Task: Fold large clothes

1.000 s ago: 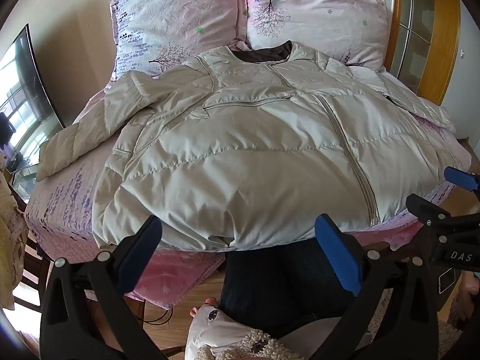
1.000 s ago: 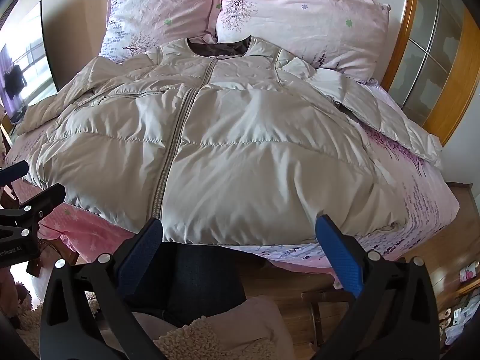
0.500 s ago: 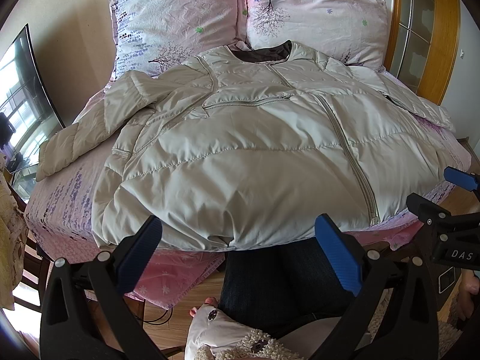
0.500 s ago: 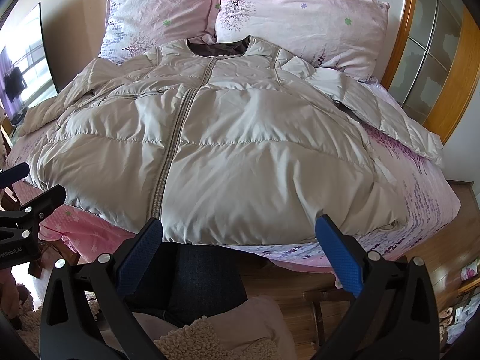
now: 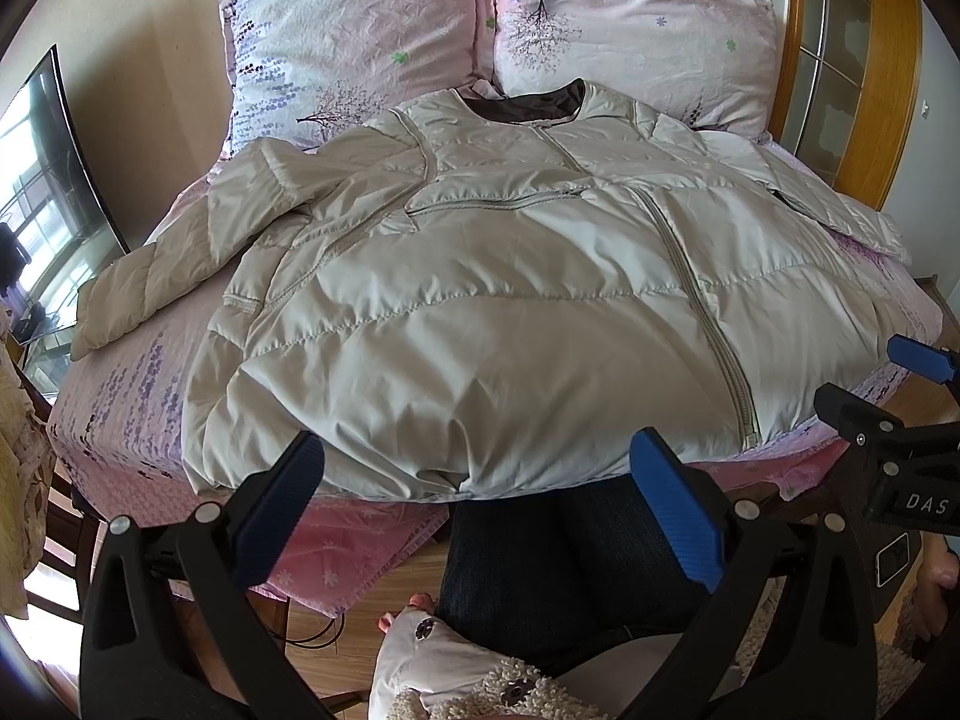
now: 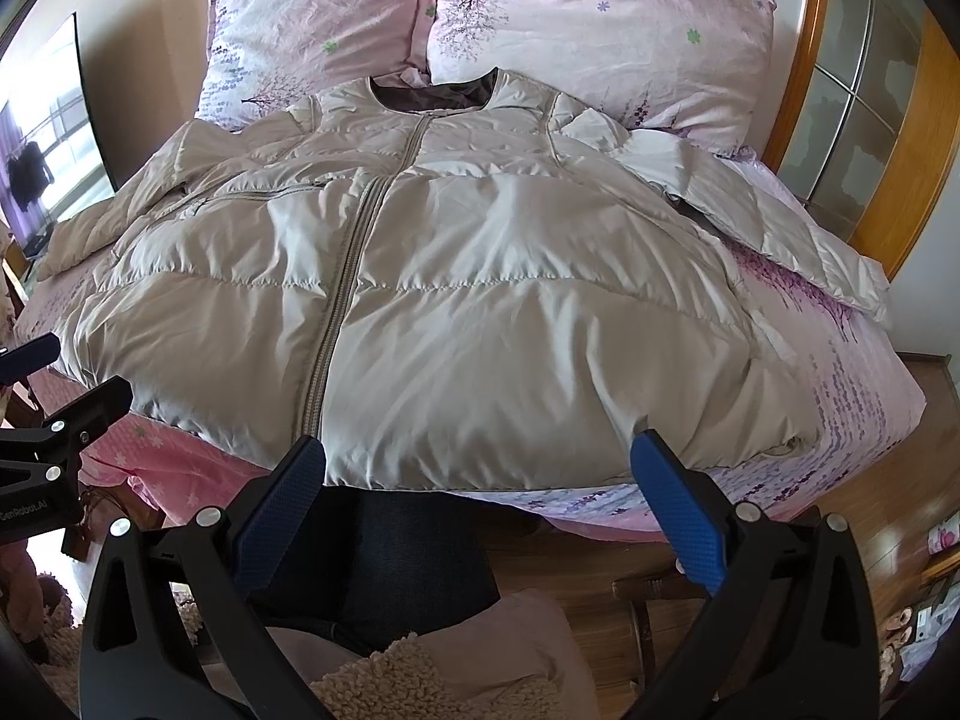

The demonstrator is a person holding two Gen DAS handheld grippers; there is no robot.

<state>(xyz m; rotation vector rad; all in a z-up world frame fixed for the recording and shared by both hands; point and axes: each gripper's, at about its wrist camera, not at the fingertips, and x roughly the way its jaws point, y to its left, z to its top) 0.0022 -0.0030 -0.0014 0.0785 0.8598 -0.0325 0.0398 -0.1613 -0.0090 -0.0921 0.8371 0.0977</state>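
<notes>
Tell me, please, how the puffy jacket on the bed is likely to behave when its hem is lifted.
The jacket looks quilted and puffy, so it will probably drape limply yet spring back from a fold. Its shiny shell suggests it may slip between the pads. Both sleeves lie spread out, so they would likely trail behind.

Jacket [image 5: 528, 300] spread flat on bed [image 5: 114, 414], collar toward two pillows [image 5: 630, 30] behind; hem at near edge.

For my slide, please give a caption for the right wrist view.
Open right gripper at the hem of a zipped beige puffer jacket on a pink bed.
</notes>
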